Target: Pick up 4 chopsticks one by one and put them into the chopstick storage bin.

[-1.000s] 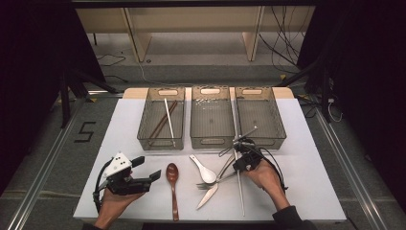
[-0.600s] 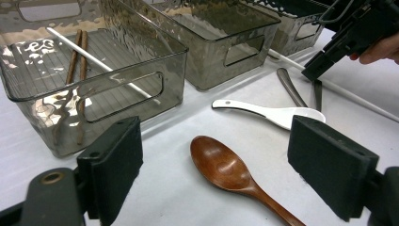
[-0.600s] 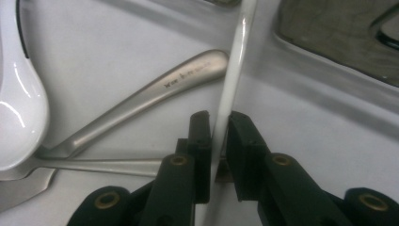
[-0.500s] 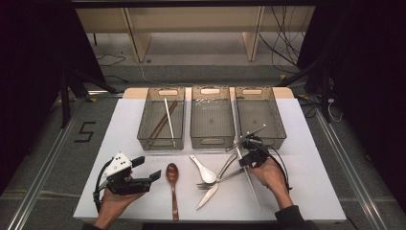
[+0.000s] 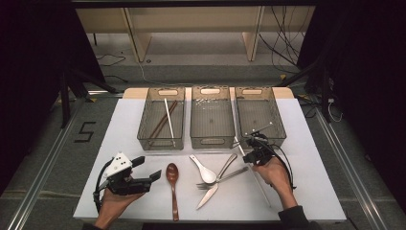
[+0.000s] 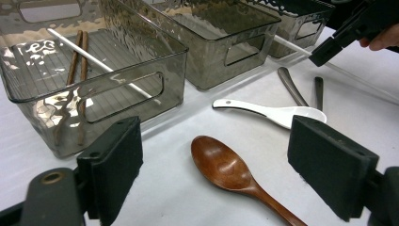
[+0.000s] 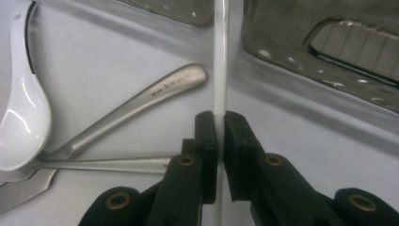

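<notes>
Right hand-held gripper (image 7: pixel 217 123), near the worktop's right edge in front of the right-hand bin (image 5: pixel 259 114): jaws just closing, now clamped on a thin white chopstick (image 7: pixel 220 56). Grip far along the stick, off its middle (long tail trailing toward the front edge, short tip toward the gap between bins). Risk: pivot or slip between the pads during transport, smooth thin stick, small contact. Risk: free tip catching the rim of the middle bin (image 5: pixel 211 115) or the right-hand one on the way over. Risk: tail sweeping the fork (image 5: pixel 221 178) and steel spoon handle (image 7: pixel 141 101) just beside it, scattering them. Likely destination the left bin (image 5: pixel 161 117), with a white chopstick (image 5: pixel 168 120) and brown pair already inside; long carry across two bins, more room for a drop. Left hand-held gripper (image 6: pixel 214 150): jaws wide apart, empty, near the front left corner, above the wooden spoon (image 6: pixel 226 165).
</notes>
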The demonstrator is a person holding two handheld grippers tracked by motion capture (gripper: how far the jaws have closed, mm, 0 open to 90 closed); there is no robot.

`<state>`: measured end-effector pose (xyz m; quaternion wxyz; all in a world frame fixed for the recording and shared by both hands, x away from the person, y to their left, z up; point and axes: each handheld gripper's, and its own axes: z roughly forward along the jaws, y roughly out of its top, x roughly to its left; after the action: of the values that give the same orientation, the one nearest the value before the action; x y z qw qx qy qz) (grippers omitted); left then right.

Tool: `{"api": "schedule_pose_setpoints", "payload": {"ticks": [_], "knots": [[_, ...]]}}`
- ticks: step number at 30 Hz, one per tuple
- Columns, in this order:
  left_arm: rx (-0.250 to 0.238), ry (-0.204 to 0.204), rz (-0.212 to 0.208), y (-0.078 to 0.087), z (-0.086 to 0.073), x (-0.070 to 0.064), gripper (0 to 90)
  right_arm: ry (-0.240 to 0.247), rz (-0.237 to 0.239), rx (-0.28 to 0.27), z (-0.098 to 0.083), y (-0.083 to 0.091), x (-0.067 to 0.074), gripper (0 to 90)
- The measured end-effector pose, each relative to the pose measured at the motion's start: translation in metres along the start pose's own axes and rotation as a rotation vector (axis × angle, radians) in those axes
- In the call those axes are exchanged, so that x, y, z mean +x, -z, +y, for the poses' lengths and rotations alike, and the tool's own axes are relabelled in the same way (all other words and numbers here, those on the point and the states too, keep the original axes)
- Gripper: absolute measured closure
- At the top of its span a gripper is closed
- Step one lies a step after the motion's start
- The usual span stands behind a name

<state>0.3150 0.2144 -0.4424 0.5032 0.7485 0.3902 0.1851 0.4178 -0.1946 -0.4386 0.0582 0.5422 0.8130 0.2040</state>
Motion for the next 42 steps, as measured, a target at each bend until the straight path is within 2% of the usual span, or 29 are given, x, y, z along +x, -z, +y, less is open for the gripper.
{"api": "schedule_pose_setpoints", "payload": {"ticks": [9,19,27,34,42], "knots": [[-0.001,0.000,-0.002,0.000,0.000,0.000,18.0,0.010,-0.004,-0.050,0.003,0.020,0.002,85.1],[-0.004,0.000,-0.004,0.000,0.000,-0.001,18.0,0.024,-0.021,-0.041,0.004,0.021,0.002,85.3],[-0.004,-0.002,-0.003,0.000,0.000,-0.001,18.0,0.039,-0.023,-0.077,0.003,0.033,0.004,85.4],[-0.006,-0.003,-0.003,0.000,0.000,-0.001,18.0,0.066,-0.010,-0.124,0.010,0.046,0.014,85.4],[-0.010,-0.004,-0.002,0.001,0.000,0.000,18.0,0.102,0.027,-0.187,0.034,0.057,0.031,85.3]]}}
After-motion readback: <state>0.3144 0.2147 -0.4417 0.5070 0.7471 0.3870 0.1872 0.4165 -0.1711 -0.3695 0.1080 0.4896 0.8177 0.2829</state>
